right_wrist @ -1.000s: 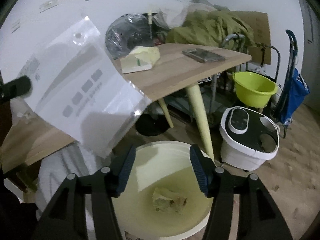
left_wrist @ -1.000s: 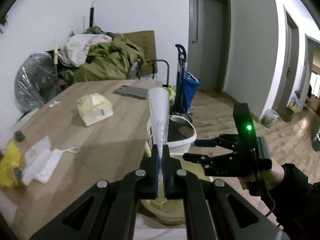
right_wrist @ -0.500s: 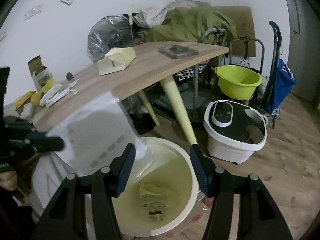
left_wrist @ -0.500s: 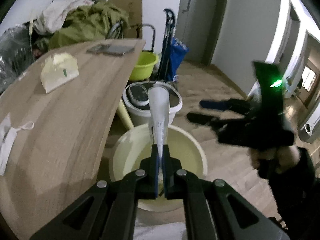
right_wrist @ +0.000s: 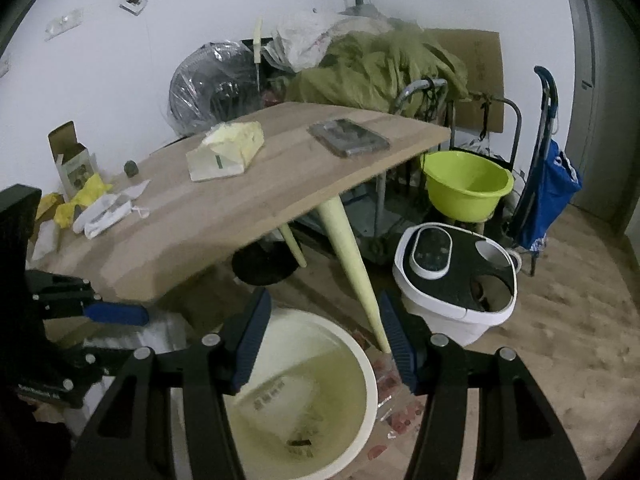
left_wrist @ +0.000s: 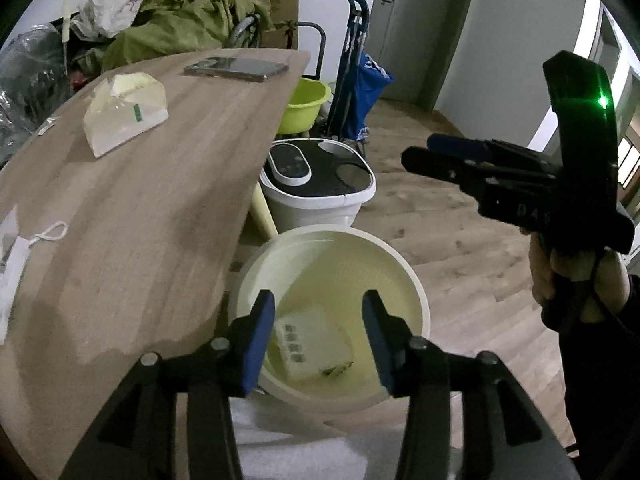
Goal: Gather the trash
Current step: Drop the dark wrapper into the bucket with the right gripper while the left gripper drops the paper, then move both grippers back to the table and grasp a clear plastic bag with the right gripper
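1. Wooden desk (left_wrist: 132, 216) stands beside a cream bin (left_wrist: 416, 300) on the floor.
2. Left gripper (left_wrist: 318, 336), jaws just opened and empty, hovers above the bin.
3. Clear plastic bag (left_wrist: 310, 340) lies inside the bin.
4. Right gripper (right_wrist: 324, 340) is apart, empty.

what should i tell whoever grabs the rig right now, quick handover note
Left gripper: open over the cream bin, its jaws have just been opening, nothing between them.
Right gripper: open and empty, above the bin's near side.
Done: the clear plastic bag lies inside the bin, on top of some scrap.
Left on the table: the pale yellow paper bag, the white mask and wrappers, and the yellow scraps at the far end. The flat dark item may not be trash; check it.
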The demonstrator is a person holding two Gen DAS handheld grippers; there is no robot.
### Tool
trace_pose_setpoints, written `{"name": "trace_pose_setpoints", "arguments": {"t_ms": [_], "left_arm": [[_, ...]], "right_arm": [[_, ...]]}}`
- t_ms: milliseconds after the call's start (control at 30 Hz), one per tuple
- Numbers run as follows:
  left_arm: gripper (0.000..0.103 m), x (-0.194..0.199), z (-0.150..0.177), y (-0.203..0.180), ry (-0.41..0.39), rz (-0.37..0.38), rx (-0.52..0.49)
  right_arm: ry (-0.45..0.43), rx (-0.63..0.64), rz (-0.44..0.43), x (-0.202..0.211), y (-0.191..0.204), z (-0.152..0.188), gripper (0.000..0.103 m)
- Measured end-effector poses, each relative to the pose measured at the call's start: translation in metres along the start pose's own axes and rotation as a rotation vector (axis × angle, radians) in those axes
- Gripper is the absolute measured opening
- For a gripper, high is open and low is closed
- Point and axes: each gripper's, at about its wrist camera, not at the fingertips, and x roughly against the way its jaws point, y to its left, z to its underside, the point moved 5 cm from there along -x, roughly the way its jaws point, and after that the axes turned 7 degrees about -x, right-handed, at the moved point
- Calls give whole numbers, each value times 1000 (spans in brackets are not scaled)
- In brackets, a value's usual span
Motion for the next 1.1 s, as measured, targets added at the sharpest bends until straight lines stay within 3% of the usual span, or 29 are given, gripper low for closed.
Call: {"name": "trace_pose_setpoints", "arguments": {"t_ms": [400, 567, 800, 1100], "left_arm": [[48, 53, -1, 45, -83, -157, 143], [57, 88, 9, 73, -164, -237, 236], [60, 134, 37, 115, -221, -361, 375], [60, 170, 91, 164, -212, -489, 529]], "right_arm": [[3, 152, -128, -15, 64, -62, 54], [8, 211, -201, -28, 96, -81, 54], [37, 277, -325, -52, 158, -93, 54], [82, 363, -428, -78, 232, -84, 54]]}}
